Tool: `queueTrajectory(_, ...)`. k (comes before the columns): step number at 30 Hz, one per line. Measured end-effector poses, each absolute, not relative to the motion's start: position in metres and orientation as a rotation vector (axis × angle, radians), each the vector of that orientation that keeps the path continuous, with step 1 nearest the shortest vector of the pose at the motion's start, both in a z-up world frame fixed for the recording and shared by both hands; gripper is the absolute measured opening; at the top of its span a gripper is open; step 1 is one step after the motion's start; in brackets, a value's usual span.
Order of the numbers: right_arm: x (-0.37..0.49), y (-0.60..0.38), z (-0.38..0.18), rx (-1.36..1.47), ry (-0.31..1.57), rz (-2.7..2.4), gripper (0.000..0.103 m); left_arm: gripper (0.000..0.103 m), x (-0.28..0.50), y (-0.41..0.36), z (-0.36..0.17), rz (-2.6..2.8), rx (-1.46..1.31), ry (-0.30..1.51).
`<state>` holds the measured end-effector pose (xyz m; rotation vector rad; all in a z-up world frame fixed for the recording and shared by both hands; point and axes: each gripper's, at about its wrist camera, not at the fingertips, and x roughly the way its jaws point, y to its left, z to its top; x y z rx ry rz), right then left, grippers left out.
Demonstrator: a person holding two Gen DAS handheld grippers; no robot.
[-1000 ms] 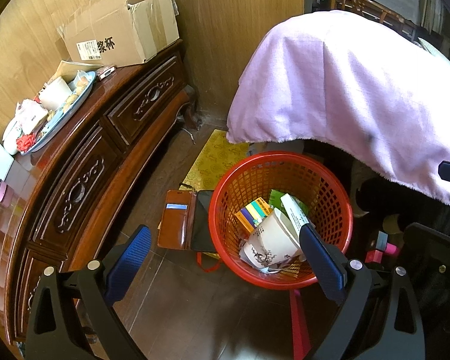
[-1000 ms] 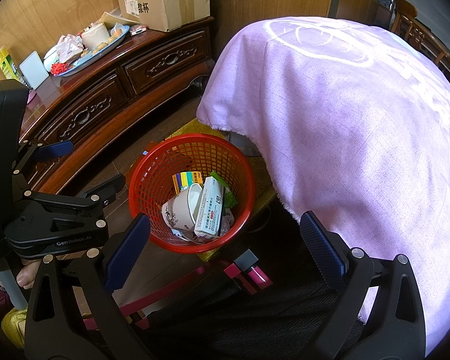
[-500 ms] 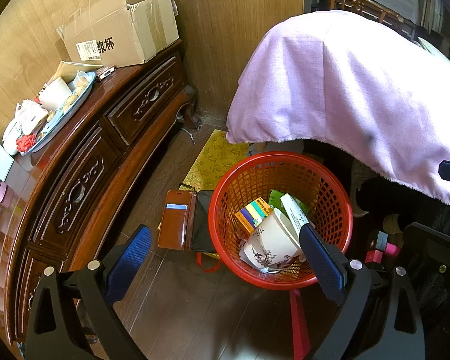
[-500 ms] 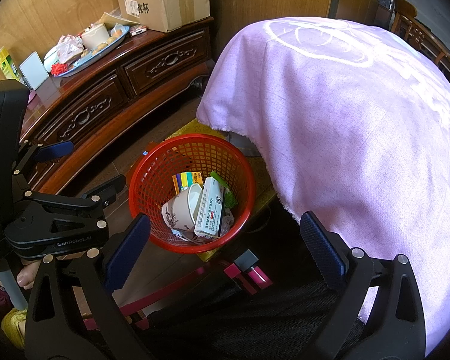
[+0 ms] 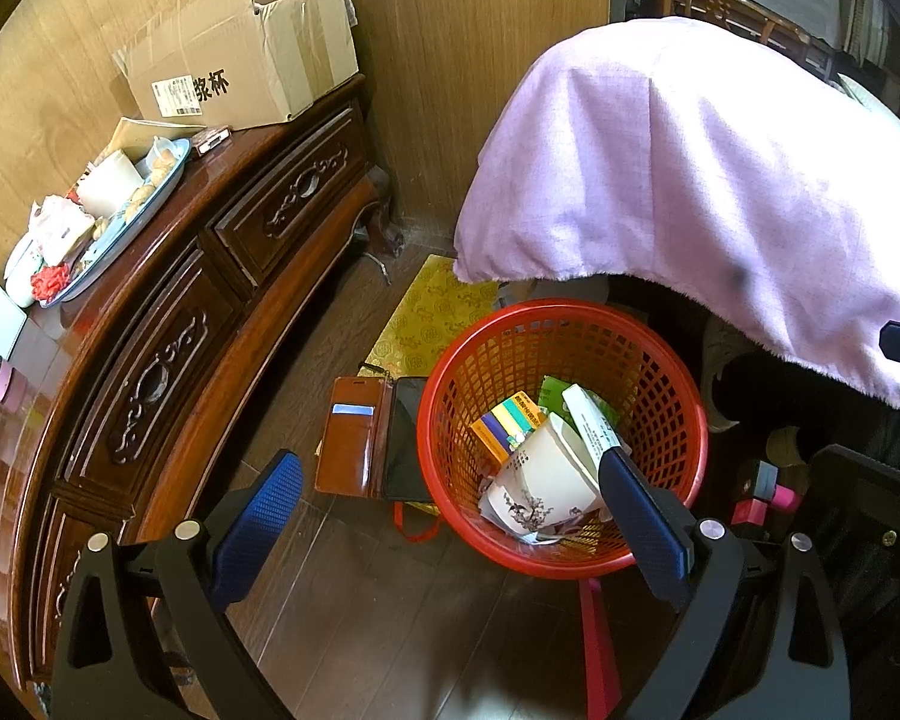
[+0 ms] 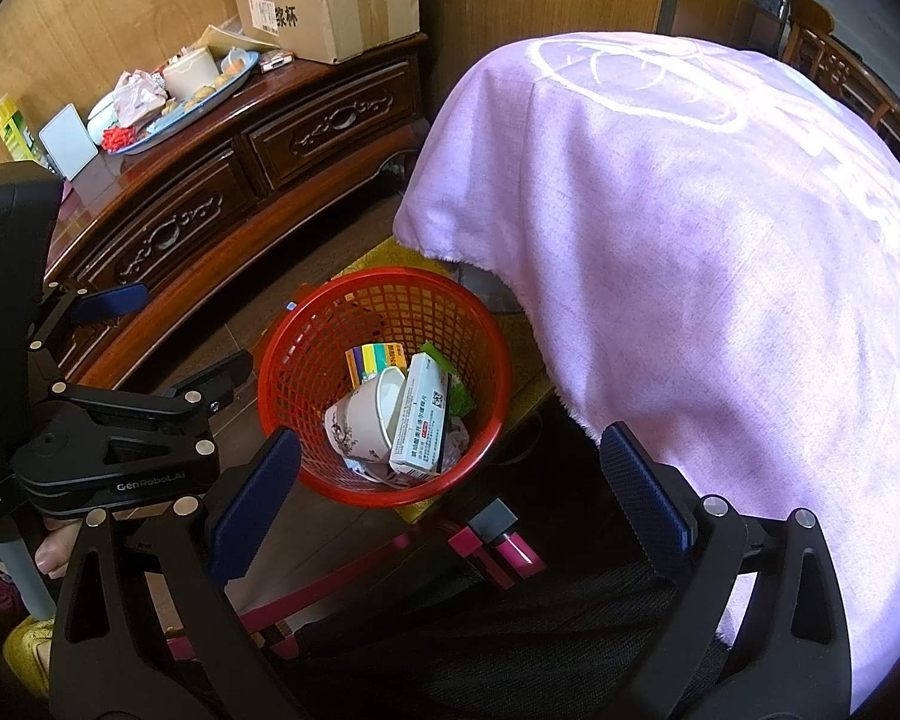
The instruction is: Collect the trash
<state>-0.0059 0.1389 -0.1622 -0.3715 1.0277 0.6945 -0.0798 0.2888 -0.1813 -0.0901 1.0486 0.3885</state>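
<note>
Right over the floor by the table, the left gripper (image 5: 450, 516) has its blue-padded fingers spread wide apart with nothing between them, and the right gripper (image 6: 450, 480) is the same deal, fingers wide and empty. Both hang above the round red plastic mesh basket (image 5: 678, 372), which sits on the dark wood floor just beside the edge of the table draped in a pale purple cloth (image 6: 720, 228). Inside the basket there's a white paper cup with a dark floral print (image 6: 360, 420) lying on its side, a white medicine box (image 6: 423, 420) leaning against it, a yellow and purple striped carton (image 5: 507, 423) behind those, plus a bit of green packaging. Touching the basket's left side in the left wrist view is an open brown leather phone wallet case (image 5: 369, 435), with a yellow patterned mat (image 5: 432, 318) behind it. Further out, a carved dark wooden sideboard (image 5: 168, 330) carries a cluttered oval tray (image 5: 120, 222) and an open cardboard box (image 5: 252, 54).
</note>
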Motion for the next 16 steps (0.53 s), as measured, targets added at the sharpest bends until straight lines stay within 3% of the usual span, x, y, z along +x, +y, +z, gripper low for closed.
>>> queueTrajectory(16, -0.0026, 0.1393, -0.1591, -0.332, 1.029, 0.717, 0.096, 0.097, -0.0812, 0.2957, -0.1766, 0.409, -0.088, 1.068)
